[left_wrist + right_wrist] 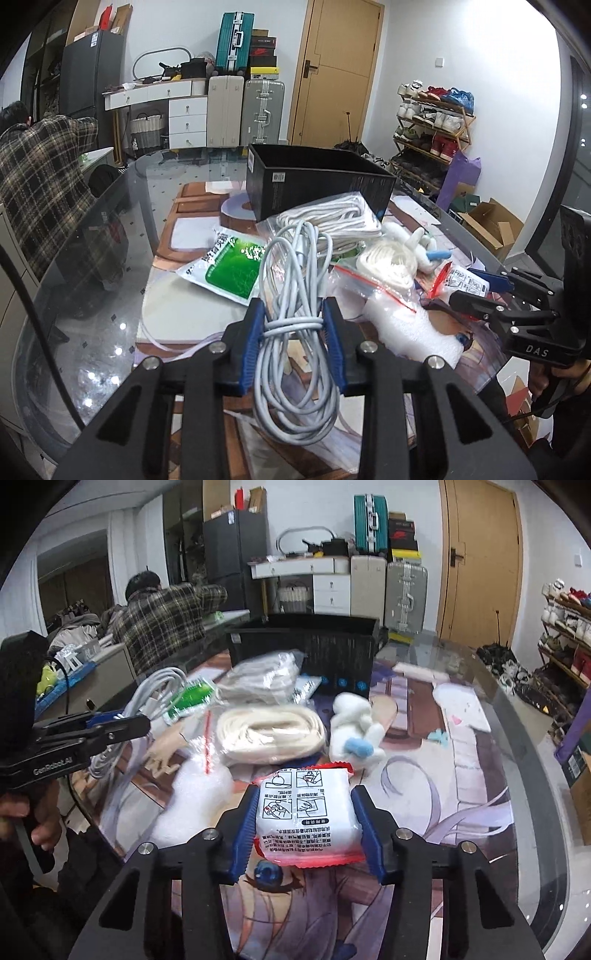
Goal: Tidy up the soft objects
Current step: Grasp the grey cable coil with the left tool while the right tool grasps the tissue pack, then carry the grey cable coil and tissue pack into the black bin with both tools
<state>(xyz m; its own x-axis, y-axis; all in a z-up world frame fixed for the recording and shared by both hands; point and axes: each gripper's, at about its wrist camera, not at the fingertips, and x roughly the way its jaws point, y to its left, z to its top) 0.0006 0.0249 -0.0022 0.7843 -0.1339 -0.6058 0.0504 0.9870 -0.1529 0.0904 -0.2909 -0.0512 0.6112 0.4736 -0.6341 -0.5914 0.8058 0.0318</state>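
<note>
My left gripper (293, 314) is shut on a coiled grey cable (295, 295) and holds it above the table; the cable also shows in the right wrist view (147, 694). My right gripper (304, 801) is shut on a white packet with red edges (306, 808), also seen from the left wrist view (463, 280). An open black box (317, 181) (306, 646) stands at the far side. In front of it lie a bagged white rope (332, 218), a bagged cream strap (269, 734), a white plush toy (354, 727), a green-and-white packet (225, 266) and a bag of white stuffing (192, 797).
The glass table (92, 295) carries a printed mat (461, 794). A person in a plaid shirt (40, 177) sits at the left. Suitcases (243, 110), drawers, a door and a shoe rack (432, 122) stand behind. Cardboard boxes (487, 225) lie on the floor at right.
</note>
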